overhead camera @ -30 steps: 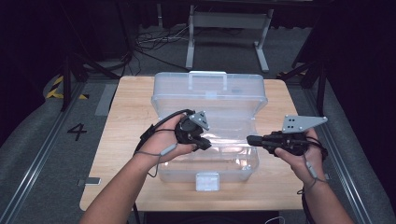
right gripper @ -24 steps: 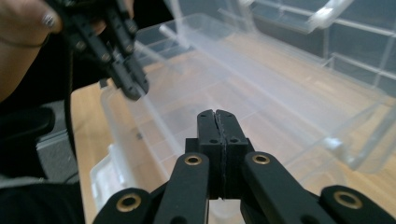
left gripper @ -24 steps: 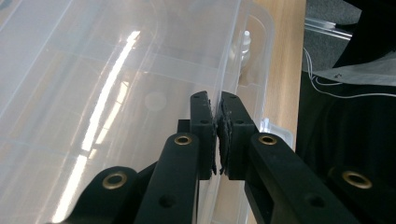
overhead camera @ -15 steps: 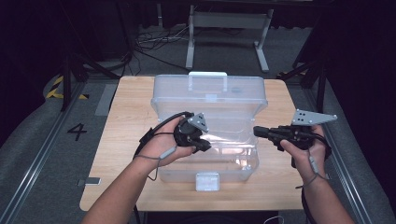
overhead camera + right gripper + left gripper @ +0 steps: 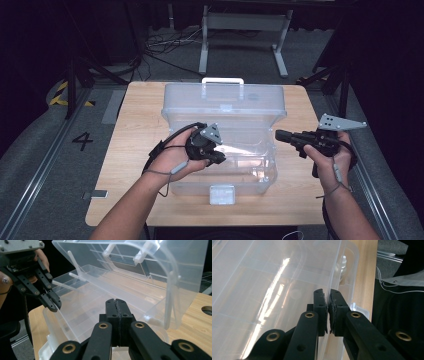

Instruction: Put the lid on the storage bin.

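Your left gripper [image 5: 328, 302] has its jaws pinched nearly together on the thin edge of the clear plastic lid [image 5: 274, 282]; the lid wall runs straight between the two pads. In the high view that left gripper [image 5: 212, 156] sits over the middle of the transparent storage box [image 5: 225, 145], tilted down into it, with the lid propped partly up.

Your right gripper [image 5: 116, 307] is fully closed, pad against pad, with nothing between them. It hovers level just off the box's right side [image 5: 285, 136] and points toward it, not touching. Its camera looks under the raised lid [image 5: 150, 267] into the open tub [image 5: 82, 307], and shows your left gripper [image 5: 53, 303] at the lid's far edge.

The box stands in the middle of the wooden counter [image 5: 135, 125], white carry handle [image 5: 222, 82] at the far side, front latch [image 5: 222, 194] at the near edge, toward you. Both your hands come in from the near side.
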`<action>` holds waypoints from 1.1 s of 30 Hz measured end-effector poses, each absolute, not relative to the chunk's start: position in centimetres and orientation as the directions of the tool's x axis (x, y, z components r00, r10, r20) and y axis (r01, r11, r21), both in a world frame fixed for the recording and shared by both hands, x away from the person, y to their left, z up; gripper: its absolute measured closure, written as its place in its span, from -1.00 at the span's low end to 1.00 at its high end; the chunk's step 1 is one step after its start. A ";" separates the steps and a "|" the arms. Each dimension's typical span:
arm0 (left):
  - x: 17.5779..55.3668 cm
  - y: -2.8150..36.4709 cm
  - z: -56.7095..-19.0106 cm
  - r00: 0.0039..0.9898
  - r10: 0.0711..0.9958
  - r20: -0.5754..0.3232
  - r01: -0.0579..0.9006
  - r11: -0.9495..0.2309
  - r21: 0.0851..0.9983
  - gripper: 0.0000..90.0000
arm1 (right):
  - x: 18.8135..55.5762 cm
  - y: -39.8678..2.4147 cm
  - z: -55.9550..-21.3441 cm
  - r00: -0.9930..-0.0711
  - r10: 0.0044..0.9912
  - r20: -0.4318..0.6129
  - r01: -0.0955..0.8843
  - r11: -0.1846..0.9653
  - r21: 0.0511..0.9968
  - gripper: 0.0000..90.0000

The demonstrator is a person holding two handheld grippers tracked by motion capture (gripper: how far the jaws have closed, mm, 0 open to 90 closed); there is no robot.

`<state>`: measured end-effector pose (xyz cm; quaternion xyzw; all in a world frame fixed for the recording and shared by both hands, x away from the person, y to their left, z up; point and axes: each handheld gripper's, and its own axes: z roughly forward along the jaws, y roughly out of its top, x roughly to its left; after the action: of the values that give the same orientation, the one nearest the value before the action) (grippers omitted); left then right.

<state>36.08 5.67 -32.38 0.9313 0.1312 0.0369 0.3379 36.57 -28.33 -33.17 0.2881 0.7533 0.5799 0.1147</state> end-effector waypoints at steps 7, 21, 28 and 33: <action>35.4 5.6 -32.6 0.961 0.278 0.015 0.205 -0.742 0.638 0.89 | 36.7 -28.5 -33.1 -0.802 0.571 0.175 0.303 0.137 0.943 1.00; 34.8 6.1 -32.8 0.956 0.295 0.000 0.224 -0.725 0.652 0.88 | 37.1 -28.8 -33.5 -0.796 0.569 0.207 0.329 0.120 0.937 1.00; 34.9 6.7 -32.2 0.954 0.297 -0.027 0.236 -0.697 0.677 0.84 | 37.1 -28.8 -33.5 -0.794 0.572 0.207 0.331 0.120 0.936 1.00; 34.8 7.5 -31.6 0.953 0.302 -0.027 0.230 -0.663 0.713 0.83 | 37.2 -28.9 -33.5 -0.791 0.579 0.198 0.325 0.123 0.938 1.00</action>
<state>34.85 7.50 -31.56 0.9106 0.1461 0.0468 0.3838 37.16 -28.85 -33.54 0.3047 0.7415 0.5880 0.1080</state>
